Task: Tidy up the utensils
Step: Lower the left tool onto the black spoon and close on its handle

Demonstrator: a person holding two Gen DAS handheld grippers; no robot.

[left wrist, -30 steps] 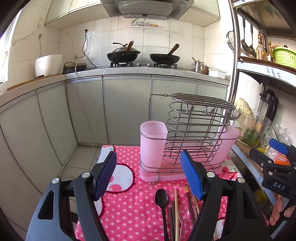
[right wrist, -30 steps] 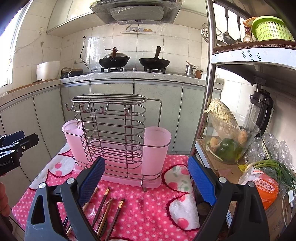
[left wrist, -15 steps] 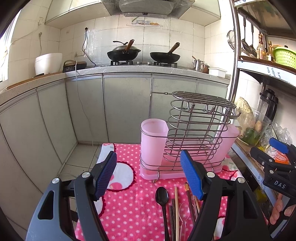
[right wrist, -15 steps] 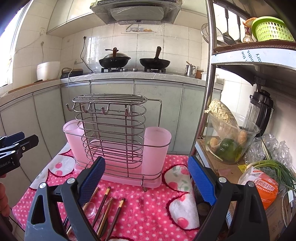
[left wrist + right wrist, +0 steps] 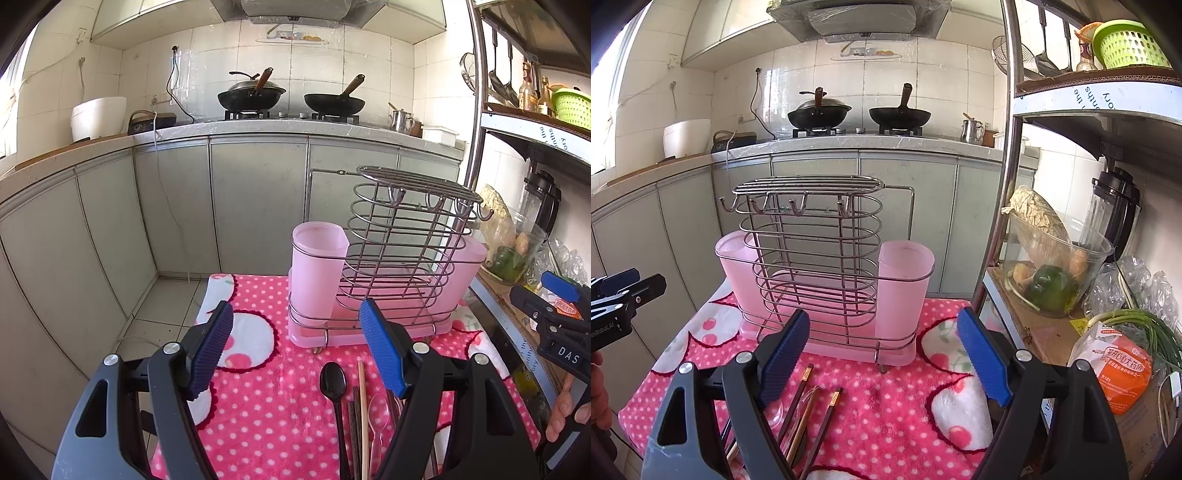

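The utensils lie in a loose bundle on the pink polka-dot cloth [image 5: 266, 413] that covers the table, just in front of the wire rack [image 5: 402, 258]. From the left side I can pick out a black spoon [image 5: 333, 380], a clear plastic spoon [image 5: 378, 406], a pale wooden chopstick [image 5: 364, 406] and some dark chopsticks [image 5: 354, 424] packed alongside. From the right side at least three dark chopsticks with gold-banded ends [image 5: 831, 410] show, though the near ones are hidden under the tool, so I cannot give a full count.

All of these look light and stiff. The chopsticks are thin and smooth and would likely roll or slip if pinched near a tip; taking each around the middle of its length seems safer. The spoons look best taken by the handle, and the clear one appears flimsy enough to want a gentle squeeze. The soft cloth should let a jaw press down under them.

The rack carries two pink cups [image 5: 905, 288], one at each end, both seemingly with nothing in them, over a pink drip tray, with four hooks under its top.

The left gripper [image 5: 297, 347] hangs above the bundle, jaws spread wide, nothing in them. The right gripper [image 5: 882, 354] is likewise wide open and holds nothing, poised just short of the rack.
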